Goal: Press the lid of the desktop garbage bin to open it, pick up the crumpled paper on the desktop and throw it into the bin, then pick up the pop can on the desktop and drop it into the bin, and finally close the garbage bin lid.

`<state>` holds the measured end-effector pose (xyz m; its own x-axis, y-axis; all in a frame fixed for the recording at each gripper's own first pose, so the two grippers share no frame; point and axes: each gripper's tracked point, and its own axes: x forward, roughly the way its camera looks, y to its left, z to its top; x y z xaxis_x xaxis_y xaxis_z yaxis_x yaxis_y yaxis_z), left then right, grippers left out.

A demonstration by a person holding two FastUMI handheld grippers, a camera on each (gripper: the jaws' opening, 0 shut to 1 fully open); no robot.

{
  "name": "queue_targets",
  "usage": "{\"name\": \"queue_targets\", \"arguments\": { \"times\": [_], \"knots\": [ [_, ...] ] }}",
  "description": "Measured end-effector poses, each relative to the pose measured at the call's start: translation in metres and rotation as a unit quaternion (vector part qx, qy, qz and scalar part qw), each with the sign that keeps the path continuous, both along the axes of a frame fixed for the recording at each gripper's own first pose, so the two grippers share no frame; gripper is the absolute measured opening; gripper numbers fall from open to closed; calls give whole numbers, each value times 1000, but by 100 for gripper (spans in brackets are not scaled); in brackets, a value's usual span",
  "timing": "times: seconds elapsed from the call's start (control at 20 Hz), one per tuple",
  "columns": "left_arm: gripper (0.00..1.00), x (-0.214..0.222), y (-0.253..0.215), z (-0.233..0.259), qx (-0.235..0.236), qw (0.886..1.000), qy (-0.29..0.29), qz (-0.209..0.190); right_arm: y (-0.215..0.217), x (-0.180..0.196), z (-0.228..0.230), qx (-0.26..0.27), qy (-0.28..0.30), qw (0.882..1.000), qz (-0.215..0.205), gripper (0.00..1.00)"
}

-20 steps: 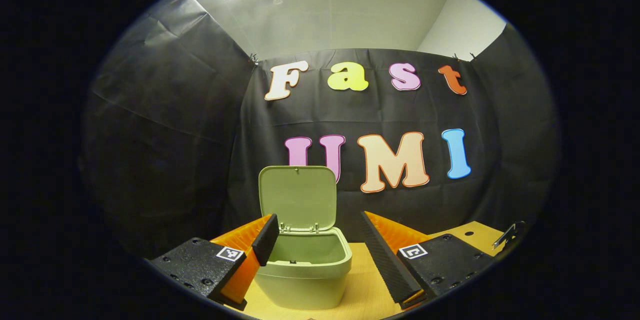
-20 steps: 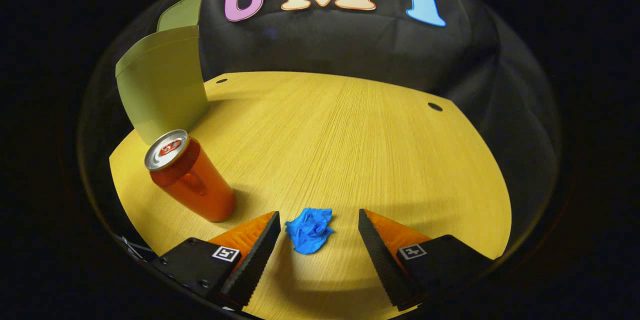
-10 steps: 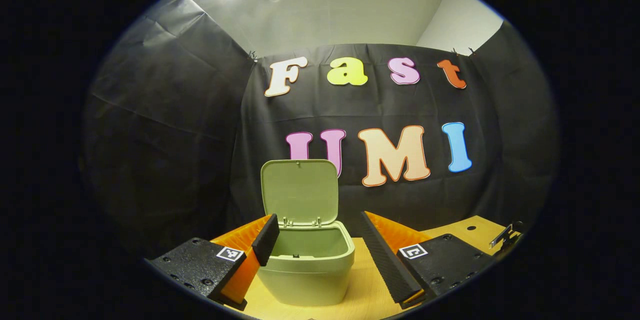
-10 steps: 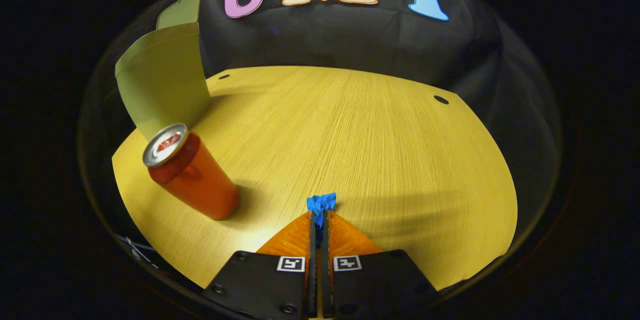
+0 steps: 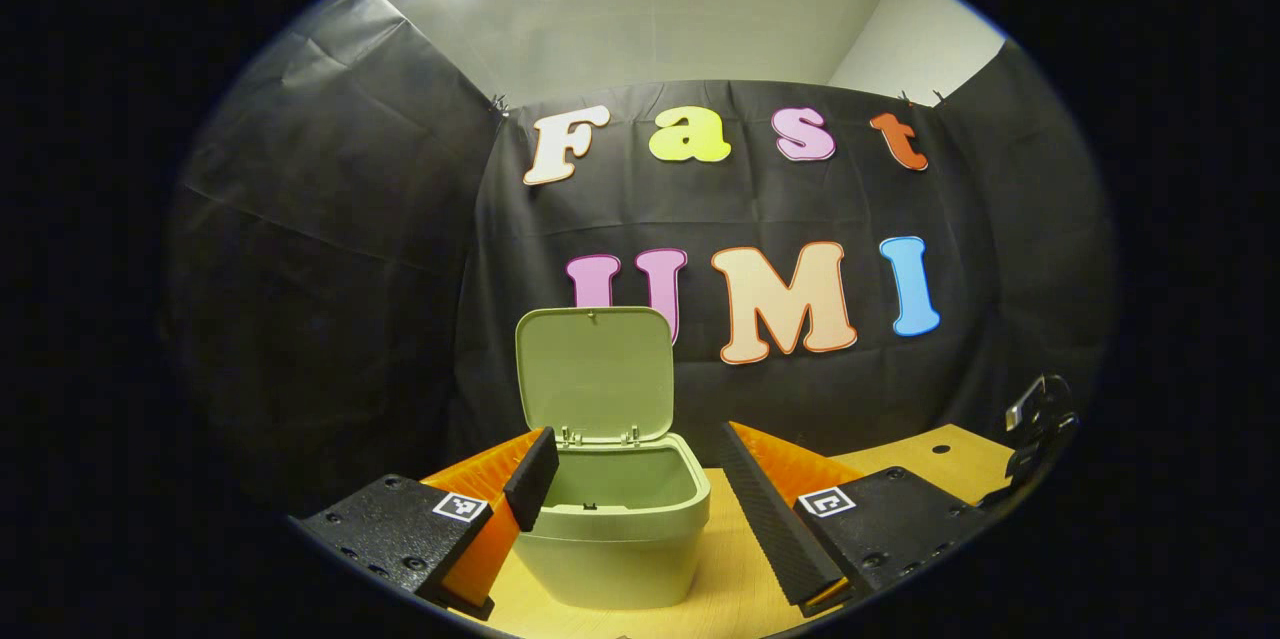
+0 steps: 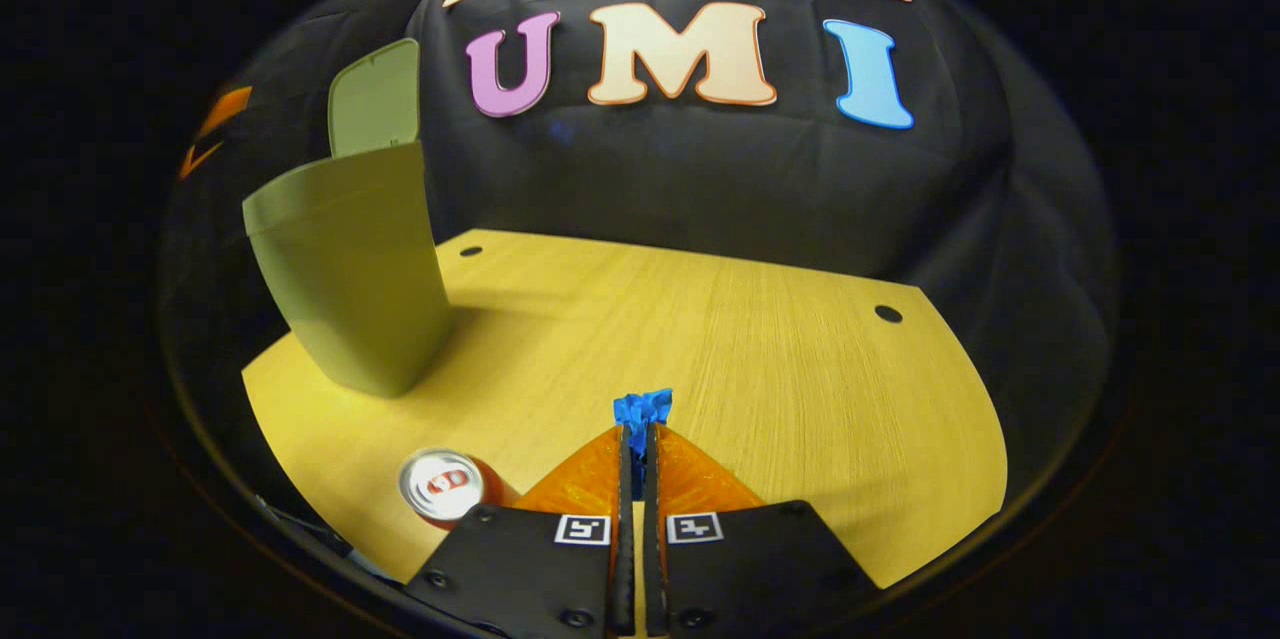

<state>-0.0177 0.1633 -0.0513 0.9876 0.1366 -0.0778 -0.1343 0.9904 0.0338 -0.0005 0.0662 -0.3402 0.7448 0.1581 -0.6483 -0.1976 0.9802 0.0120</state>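
Observation:
The green bin (image 5: 612, 531) stands on the wooden desk with its lid (image 5: 594, 374) raised upright. My left gripper (image 5: 640, 484) is open, its fingers on either side of the bin's front and not touching it. In the right gripper view my right gripper (image 6: 634, 431) is shut on the blue crumpled paper (image 6: 641, 407), which sticks out past the tips, held above the desk. The orange pop can (image 6: 443, 485) stands upright low on the left, below the gripper. The bin (image 6: 350, 264) rises at the left of that view, its lid (image 6: 373, 99) up.
The wooden desk (image 6: 700, 339) has two small round holes near its back edge (image 6: 887, 313). At the right rim of the left gripper view, part of the other gripper (image 5: 1035, 424) hangs above the desk's corner. Black cloth walls close the booth.
The right gripper closed on the blue paper and then lifted it; the can has slid down and the bin looms larger in its view. The left gripper has hardly moved.

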Motion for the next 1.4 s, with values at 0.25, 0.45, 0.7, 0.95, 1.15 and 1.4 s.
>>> {"name": "queue_targets", "arguments": {
  "times": [0.25,0.45,0.7,0.95,1.15,1.4],
  "knots": [
    [99,2,12,-9,-3,1000,9,2,49,44,66,29,-72,997,25,6],
    [99,1,25,-19,-8,1000,18,6,98,69,116,59,-125,989,53,6],
    [96,2,43,-31,-15,999,29,11,155,94,162,82,-172,978,89,6],
    [96,5,63,-42,-16,999,40,14,213,109,183,100,-189,969,123,6],
    [96,2,79,-53,-16,998,54,16,260,112,184,117,-189,963,149,6],
    [96,0,97,-59,-4,998,62,17,319,104,175,152,-167,956,188,7]
  ]
}}
